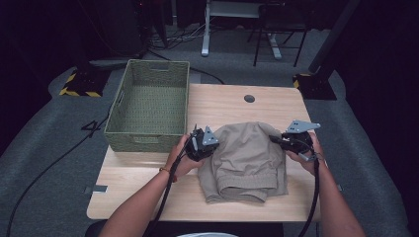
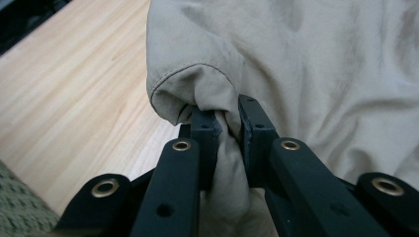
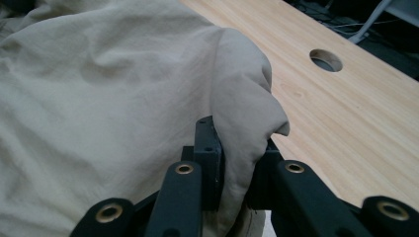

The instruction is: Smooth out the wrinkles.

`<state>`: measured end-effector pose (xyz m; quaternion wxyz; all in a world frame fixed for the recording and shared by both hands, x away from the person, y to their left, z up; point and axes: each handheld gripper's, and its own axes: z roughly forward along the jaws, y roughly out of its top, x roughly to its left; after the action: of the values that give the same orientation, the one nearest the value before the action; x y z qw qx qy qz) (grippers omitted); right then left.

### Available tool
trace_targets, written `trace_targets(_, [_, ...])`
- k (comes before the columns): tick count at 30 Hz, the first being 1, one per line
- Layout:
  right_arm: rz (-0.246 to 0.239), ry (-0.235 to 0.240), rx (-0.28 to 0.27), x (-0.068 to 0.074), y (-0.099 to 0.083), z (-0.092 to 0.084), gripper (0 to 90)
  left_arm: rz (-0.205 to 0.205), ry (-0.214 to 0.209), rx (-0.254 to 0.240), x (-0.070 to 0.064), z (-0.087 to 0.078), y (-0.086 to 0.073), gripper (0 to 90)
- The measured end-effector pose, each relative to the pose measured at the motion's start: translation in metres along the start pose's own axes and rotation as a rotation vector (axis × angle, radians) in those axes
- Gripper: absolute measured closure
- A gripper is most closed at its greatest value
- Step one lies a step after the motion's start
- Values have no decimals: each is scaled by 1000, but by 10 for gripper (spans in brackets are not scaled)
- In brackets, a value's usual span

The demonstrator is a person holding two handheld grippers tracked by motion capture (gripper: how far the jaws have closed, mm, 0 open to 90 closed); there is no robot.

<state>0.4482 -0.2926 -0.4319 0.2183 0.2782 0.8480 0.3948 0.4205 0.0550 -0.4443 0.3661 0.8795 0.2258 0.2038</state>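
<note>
Both our jaws pinch folds of the beige garment (image 1: pixel 245 160): left gripper (image 2: pixel 228 129) and right gripper (image 3: pixel 237 163) at opposite far corners. Soft, light cloth sags on the table (image 1: pixel 148 185); seams grip best.

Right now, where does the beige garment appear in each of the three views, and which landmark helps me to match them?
High view: the beige garment lies at the table's middle, between both grippers.
Left gripper view: it covers the upper right, a bunched edge pinched between the jaws.
Right gripper view: it covers the left and centre, a fold pinched between the jaws.
Shared landmark: the light wooden table, beside the cloth everywhere.
</note>
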Motion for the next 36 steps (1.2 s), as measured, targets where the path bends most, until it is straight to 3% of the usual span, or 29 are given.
trace_targets(6, [-22,-31,-48,4,1,-5,796,24,40,-21,2,-3,4,802])
trace_targets(11, [-9,-44,-153,0,-1,-23,801,16,71,-89,8,-16,4,806])
trace_targets(15, [-91,-69,-191,8,7,-30,802,78,149,-78,2,-17,8,803])
trace_targets(19, [-149,-40,-229,21,3,-35,802,129,182,-88,-6,-19,-1,804])
trace_targets(22, [-196,-11,-232,34,-13,-35,802,195,214,-76,-19,-18,-14,806])
trace_targets(24, [-201,1,-225,41,-23,-34,802,246,227,-65,-31,-15,-26,809])
trace_targets(28, [-258,24,-184,59,-47,-29,804,279,210,-24,-41,-11,-40,816])
trace_targets(30, [-260,29,-142,62,-53,-26,804,238,173,-20,-37,-9,-41,816])
trace_targets(36, [-185,4,-76,50,-48,-14,805,180,141,-5,-25,1,-26,813])
